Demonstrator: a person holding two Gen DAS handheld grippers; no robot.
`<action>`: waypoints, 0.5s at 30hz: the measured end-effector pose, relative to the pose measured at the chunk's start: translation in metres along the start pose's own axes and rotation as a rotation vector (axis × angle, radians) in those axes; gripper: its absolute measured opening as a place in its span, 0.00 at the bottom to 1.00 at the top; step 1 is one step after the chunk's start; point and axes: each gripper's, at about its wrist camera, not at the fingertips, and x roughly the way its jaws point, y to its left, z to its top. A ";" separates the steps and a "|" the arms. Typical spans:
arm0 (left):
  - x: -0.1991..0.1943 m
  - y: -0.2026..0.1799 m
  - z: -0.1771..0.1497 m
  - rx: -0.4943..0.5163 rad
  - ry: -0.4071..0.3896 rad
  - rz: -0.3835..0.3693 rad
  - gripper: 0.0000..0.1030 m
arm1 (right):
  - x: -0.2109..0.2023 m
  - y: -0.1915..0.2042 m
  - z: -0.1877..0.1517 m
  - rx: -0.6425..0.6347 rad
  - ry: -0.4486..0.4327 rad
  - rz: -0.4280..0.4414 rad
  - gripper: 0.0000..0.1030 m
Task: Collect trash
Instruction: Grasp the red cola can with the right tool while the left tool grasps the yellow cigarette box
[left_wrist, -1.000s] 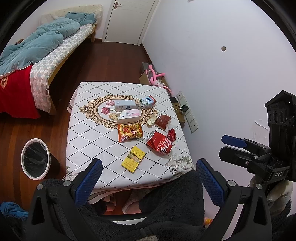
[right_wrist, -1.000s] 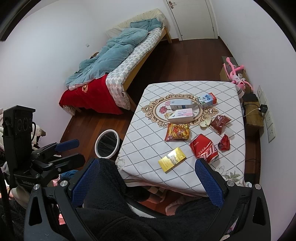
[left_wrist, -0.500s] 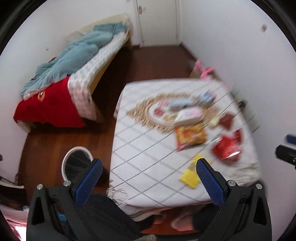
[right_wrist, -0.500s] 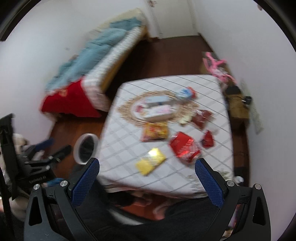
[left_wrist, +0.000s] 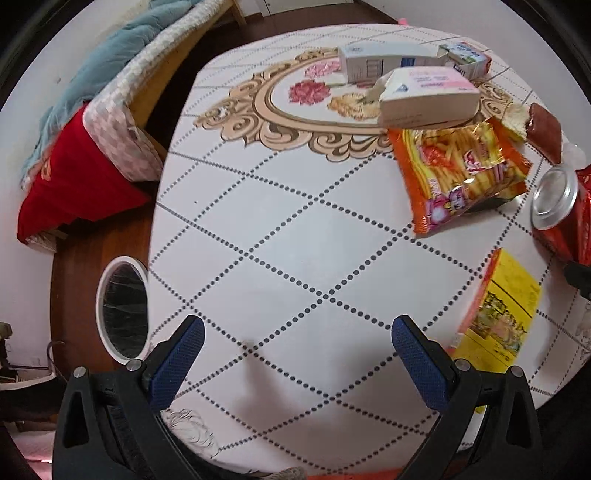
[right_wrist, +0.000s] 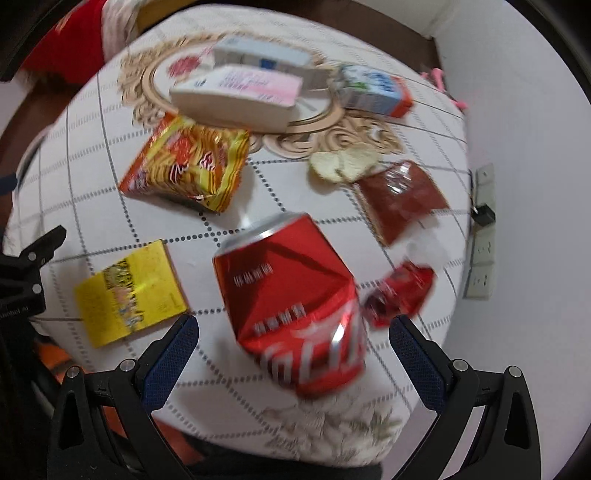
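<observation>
room: small bedroom. floor (left_wrist: 74, 266) is dark reddish-brown wood. table (left_wrist: 280, 236) carries a white cloth with a dotted grey diamond grid and a gold scroll-and-flower medallion at its far end. bed (left_wrist: 122, 110) stands left of the table, apart from it, with a checked mattress cover, a teal duvet (left_wrist: 107, 66) and a red cover (left_wrist: 70, 177) draped over its near end. wall (right_wrist: 524, 110) right of the table is plain white, with wall sockets (right_wrist: 480, 251). light is even, with soft shadows.
</observation>
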 end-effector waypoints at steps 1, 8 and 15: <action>0.002 0.000 0.002 -0.003 -0.004 -0.007 1.00 | 0.005 0.001 0.003 -0.004 0.008 0.003 1.00; -0.001 -0.004 0.005 0.018 -0.004 -0.008 1.00 | 0.036 -0.002 0.017 0.010 0.044 0.031 0.97; -0.026 -0.036 0.013 0.145 -0.062 -0.073 1.00 | 0.041 -0.037 -0.025 0.277 0.059 0.160 0.84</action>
